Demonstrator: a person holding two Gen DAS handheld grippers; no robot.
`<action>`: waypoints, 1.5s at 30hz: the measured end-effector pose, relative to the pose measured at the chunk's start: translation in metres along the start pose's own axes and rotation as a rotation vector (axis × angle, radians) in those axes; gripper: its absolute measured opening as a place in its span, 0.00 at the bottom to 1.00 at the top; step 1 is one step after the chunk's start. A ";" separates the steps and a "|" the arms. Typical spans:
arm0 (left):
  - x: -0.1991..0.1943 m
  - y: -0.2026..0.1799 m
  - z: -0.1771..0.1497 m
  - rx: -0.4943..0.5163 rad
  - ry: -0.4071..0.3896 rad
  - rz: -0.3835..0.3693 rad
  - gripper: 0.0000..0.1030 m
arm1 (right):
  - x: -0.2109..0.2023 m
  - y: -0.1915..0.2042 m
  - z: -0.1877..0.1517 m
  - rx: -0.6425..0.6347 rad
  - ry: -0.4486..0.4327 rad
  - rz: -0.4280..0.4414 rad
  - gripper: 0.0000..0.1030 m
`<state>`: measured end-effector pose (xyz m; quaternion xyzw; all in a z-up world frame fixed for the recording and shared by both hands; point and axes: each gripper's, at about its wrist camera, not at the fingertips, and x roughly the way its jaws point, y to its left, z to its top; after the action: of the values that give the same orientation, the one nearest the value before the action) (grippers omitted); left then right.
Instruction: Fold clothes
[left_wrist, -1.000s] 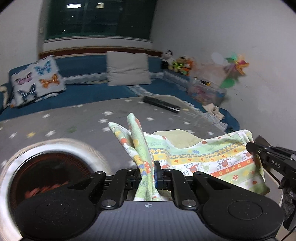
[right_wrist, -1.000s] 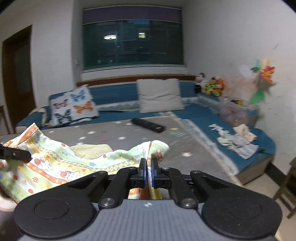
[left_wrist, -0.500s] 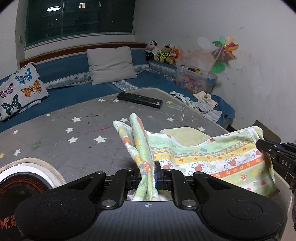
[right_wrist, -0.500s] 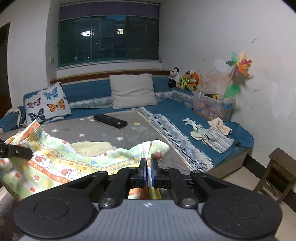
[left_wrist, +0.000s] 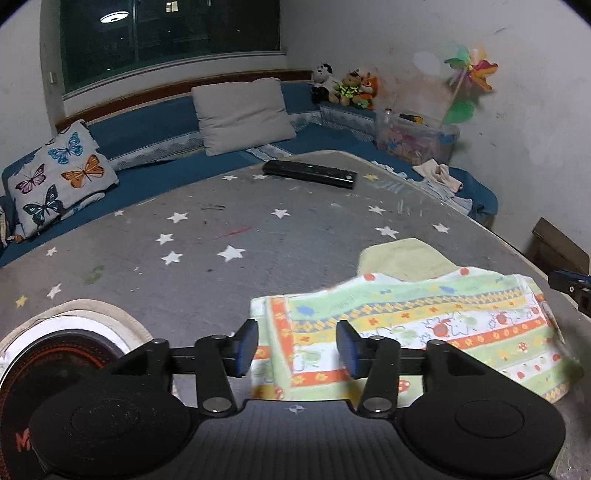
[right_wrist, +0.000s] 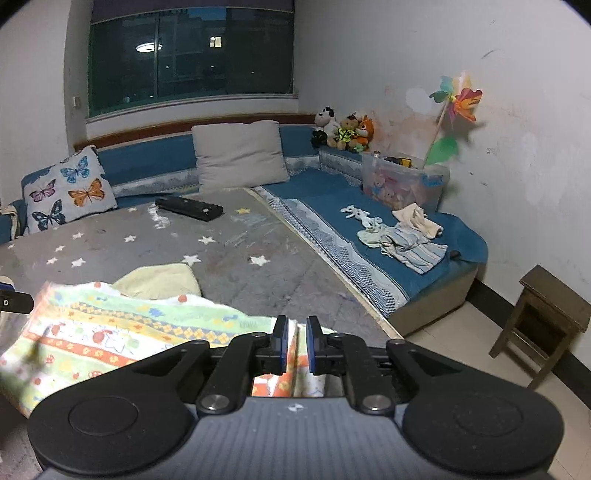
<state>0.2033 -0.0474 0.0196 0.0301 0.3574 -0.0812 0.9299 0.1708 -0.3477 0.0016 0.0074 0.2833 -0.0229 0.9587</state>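
Observation:
A colourful striped child's garment (left_wrist: 424, 325) lies on the grey star-print table (left_wrist: 221, 229), over a pale yellow cloth (left_wrist: 402, 258). My left gripper (left_wrist: 295, 347) is open, its jaws wide apart above the garment's left corner. My right gripper (right_wrist: 295, 343) is open a little, with the garment's right corner (right_wrist: 291, 347) loose between the jaws. The garment (right_wrist: 110, 332) spreads left in the right wrist view, beside the yellow cloth (right_wrist: 159, 280). The right gripper's tip (left_wrist: 569, 282) shows at the right edge of the left wrist view.
A black remote (left_wrist: 310, 173) lies at the table's far side. A round heater (left_wrist: 55, 354) stands at the left. A blue sofa (right_wrist: 332, 192) with cushions, toys, a box and loose clothes (right_wrist: 402, 236) wraps around. A wooden stool (right_wrist: 543, 317) stands on the floor at the right.
Both grippers have opened and let go of the garment. It has dropped from its raised, stretched hold onto the table.

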 end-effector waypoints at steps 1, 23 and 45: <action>0.000 0.000 -0.001 0.000 -0.002 0.000 0.55 | 0.001 0.001 0.001 0.004 0.005 0.014 0.15; 0.024 -0.002 -0.012 0.045 0.036 0.011 0.75 | 0.072 0.050 0.012 0.037 0.077 0.122 0.24; -0.008 -0.021 -0.054 0.121 0.029 0.042 0.93 | -0.014 0.069 -0.053 -0.071 0.079 0.180 0.85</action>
<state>0.1582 -0.0610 -0.0144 0.0950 0.3646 -0.0829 0.9226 0.1333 -0.2769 -0.0350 -0.0004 0.3195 0.0739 0.9447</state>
